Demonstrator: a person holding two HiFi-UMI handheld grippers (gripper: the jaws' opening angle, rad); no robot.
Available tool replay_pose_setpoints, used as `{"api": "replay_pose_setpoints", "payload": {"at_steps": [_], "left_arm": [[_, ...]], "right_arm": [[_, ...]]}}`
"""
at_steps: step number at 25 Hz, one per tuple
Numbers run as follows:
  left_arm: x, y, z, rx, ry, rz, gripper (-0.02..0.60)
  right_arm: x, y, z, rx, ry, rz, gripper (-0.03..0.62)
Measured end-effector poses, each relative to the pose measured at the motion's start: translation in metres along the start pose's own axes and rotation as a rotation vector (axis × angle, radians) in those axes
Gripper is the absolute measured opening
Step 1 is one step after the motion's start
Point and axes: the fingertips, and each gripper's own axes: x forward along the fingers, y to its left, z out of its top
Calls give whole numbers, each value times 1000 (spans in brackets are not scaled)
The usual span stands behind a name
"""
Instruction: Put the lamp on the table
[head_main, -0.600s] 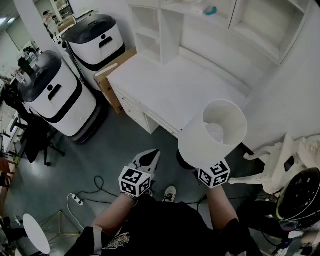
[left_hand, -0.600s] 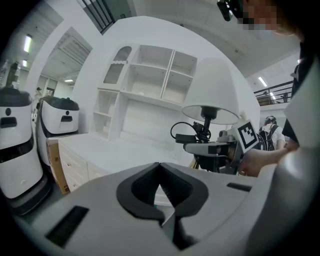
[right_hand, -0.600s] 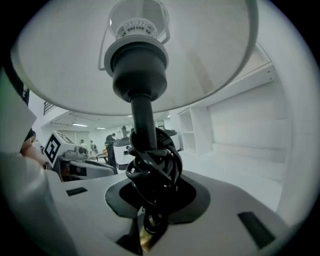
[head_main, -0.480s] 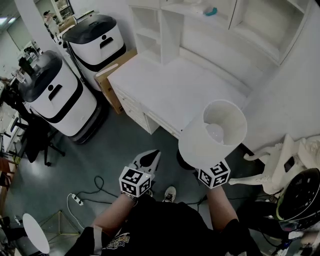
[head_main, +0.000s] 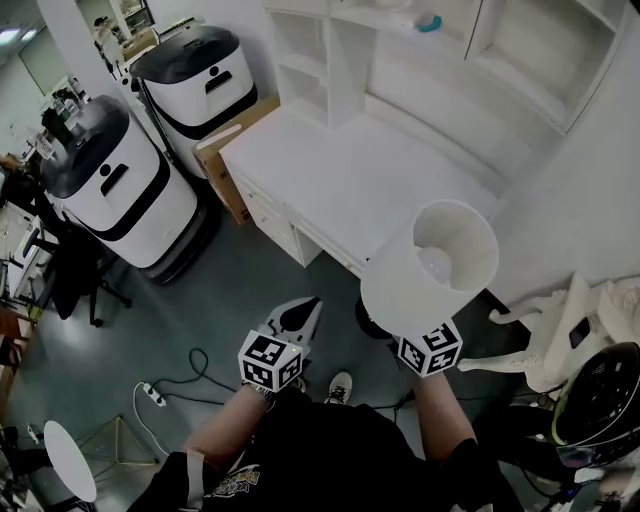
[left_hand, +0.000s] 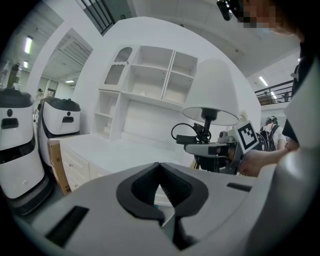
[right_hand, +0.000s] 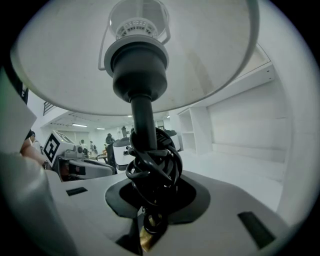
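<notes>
White laminate ahead, bare across the middle: aim there. Judging from the task, mid-carry, with nothing set down yet. Leave the left gripper (head_main: 303, 312) idle and low, clear of the swing. Carry forward past the near edge of the table (head_main: 330, 165), stopping well short of the shelf unit (head_main: 330, 50) at the back to give the wide shade headroom. Lower straight and upright, down to a flat seat, and loosen only then. Mind the black cord (right_hand: 152, 167) bundled round the stem, likely to snag or to shift under the pads.

Left forearm bent in close to the body, pointing forward over the floor, pincers pressed together on nothing. Right forearm beside it, reaching slightly farther, with the right gripper (right_hand: 149, 215) clamped partway closed on the stem and cord coil of the lamp (head_main: 430, 262). Carrying it upright in the air, shade uppermost and open top showing the bulb, near the table's front right corner and apparently not yet over the surface.
</notes>
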Motion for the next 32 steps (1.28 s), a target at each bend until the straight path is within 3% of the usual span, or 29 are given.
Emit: {"api": "replay_pose_setpoints", "payload": {"at_steps": [15,32], "left_arm": [[2,26,7,6,10,23,6],[7,103,22,-4,37,-32,6]], "right_arm": [[22,-4,0,14,4,6,107],[96,2,18,37,-14,-61,106]]}}
